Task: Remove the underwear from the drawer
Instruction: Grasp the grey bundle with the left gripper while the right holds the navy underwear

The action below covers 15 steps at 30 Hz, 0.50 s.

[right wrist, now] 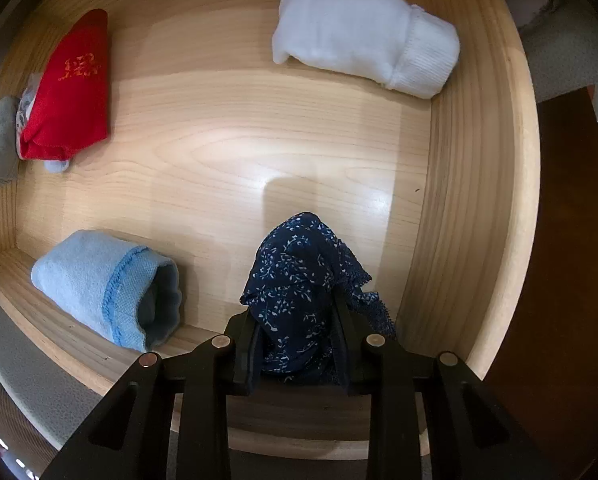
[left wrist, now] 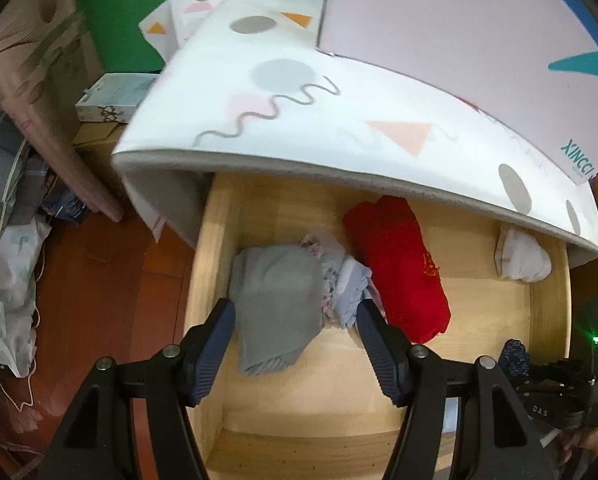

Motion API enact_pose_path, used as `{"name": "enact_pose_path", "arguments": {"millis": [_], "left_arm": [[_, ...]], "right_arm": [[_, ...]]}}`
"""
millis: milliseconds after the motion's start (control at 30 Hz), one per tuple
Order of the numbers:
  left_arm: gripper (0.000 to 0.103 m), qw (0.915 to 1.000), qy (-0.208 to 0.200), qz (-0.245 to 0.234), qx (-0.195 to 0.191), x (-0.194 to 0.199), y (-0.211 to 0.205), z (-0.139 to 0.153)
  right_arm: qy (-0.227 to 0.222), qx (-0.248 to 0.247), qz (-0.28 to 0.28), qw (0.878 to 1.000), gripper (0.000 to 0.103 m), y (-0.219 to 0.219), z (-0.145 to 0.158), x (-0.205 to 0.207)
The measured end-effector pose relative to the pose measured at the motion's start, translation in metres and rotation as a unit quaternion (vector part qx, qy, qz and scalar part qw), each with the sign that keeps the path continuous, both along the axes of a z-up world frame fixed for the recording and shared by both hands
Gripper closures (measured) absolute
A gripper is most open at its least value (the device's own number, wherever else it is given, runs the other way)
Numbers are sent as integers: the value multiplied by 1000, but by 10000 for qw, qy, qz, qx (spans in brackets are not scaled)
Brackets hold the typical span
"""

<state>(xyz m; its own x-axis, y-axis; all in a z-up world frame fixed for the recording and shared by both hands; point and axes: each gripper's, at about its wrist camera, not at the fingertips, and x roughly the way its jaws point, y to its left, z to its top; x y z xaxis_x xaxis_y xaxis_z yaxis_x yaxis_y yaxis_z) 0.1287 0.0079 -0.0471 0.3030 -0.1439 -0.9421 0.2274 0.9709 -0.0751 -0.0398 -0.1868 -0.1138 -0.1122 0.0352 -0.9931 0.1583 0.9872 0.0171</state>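
Two views split the scene for us. Nearest in the right wrist view, we see the right gripper (right wrist: 299, 316) clamped on the navy patterned underwear (right wrist: 299, 272), lace edge trailing, above the pale wood drawer (right wrist: 259, 152); only here do we find the light blue roll (right wrist: 99, 284) at the front wall, and the white roll (right wrist: 359, 36) shows whole. In the left wrist view our left gripper (left wrist: 295, 316) hangs with its jaws apart over a grey folded piece (left wrist: 275, 292), not gripping it, beside the red garment (left wrist: 395, 264). Beyond, a patterned mattress (left wrist: 299, 120) overhangs the drawer, with dark wood floor (left wrist: 99, 272) and a green wall (left wrist: 115, 12).
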Motion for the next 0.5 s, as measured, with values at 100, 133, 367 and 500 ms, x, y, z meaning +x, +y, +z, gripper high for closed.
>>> {"name": "enact_pose_path", "arguments": {"millis": [100, 133, 367, 500], "left_arm": [[38, 9999, 126, -15, 36, 5, -4, -7], [38, 9998, 184, -11, 47, 8, -5, -10], [38, 9989, 354, 69, 298, 18, -13, -28], [38, 9982, 476, 94, 366, 20, -15, -38]], "right_arm": [[-1, 0, -4, 10000, 77, 0, -1, -1], [-2, -1, -1, 10000, 77, 0, -1, 0], [0, -1, -5, 10000, 77, -1, -4, 0], [-1, -1, -6, 10000, 77, -1, -5, 0]]}}
